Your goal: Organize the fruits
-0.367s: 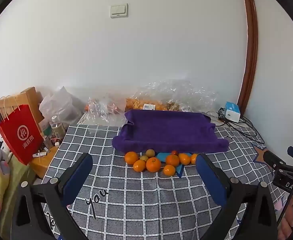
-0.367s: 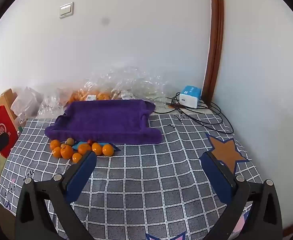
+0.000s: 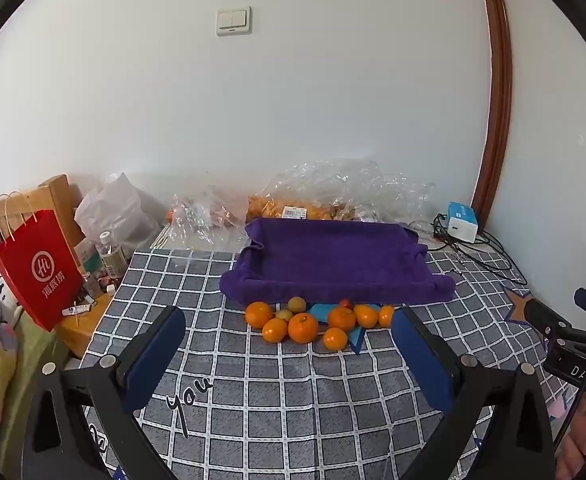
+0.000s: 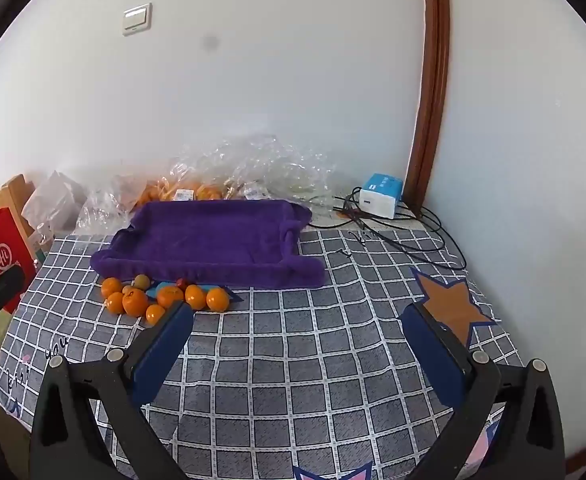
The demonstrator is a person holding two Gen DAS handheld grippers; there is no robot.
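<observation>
Left wrist view: the left gripper (image 3: 289,332) hovers with its blue-padded jaws spread wide and nothing between them, above a grey tablecloth (image 3: 293,408) printed with a white grid, blue-edged stars and the word "you". Ahead of it, a cluster of oranges (image 3: 303,328) lies on the cloth, mixed with two small greenish fruits (image 3: 296,304) and one small red one, partly on a blue star print. Touching the back of the cluster is the front rim of a purple fabric tray (image 3: 333,256), its bed bare. Behind the tray, against a plain white wall (image 3: 293,100), sit crumpled clear plastic bags (image 3: 333,188), some holding more orange fruit. A light switch (image 3: 233,21) is mounted on the wall, and a brown wooden door frame (image 3: 495,100) runs up the right side. A blue-and-white box (image 3: 462,222) with black cables rests in the far right corner. Off the table's left edge stand a red paper bag (image 3: 37,268), a plastic bottle and a wooden piece of furniture.

Right wrist view: the right gripper (image 4: 297,336) is likewise released and empty, held over the bare cloth to the right of the fruit, near an orange star print (image 4: 449,300).
</observation>
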